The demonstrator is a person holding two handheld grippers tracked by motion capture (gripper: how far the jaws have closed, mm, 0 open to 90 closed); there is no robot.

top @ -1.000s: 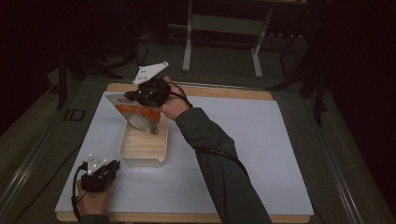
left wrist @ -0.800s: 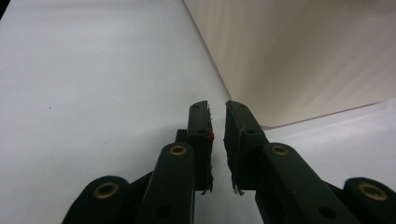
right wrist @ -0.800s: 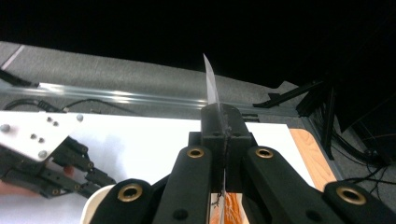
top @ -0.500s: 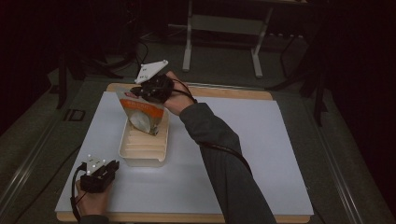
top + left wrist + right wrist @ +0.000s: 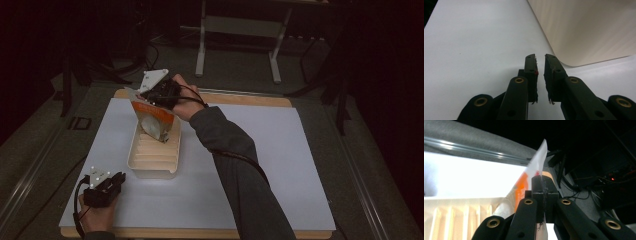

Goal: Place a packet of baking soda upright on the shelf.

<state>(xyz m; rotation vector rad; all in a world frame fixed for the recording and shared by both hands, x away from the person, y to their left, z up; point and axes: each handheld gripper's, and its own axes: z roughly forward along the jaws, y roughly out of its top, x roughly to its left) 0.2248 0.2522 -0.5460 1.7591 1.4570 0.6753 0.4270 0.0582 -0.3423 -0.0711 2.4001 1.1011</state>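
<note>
One orange-and-white packet (image 5: 152, 118) between the right jaws, one cream ribbed tray (image 5: 153, 157) below them, two grippers.

Glossy foil-like pouch (image 5: 154, 119); ribbed tray (image 5: 155, 150) is perhaps matt plastic, on smooth white table (image 5: 280, 165) with wooden edging

Orange-and-white pouch (image 5: 154, 120) (top edge pinched), tilted, lower end inside the ribbed cream tray (image 5: 150, 167).
</note>
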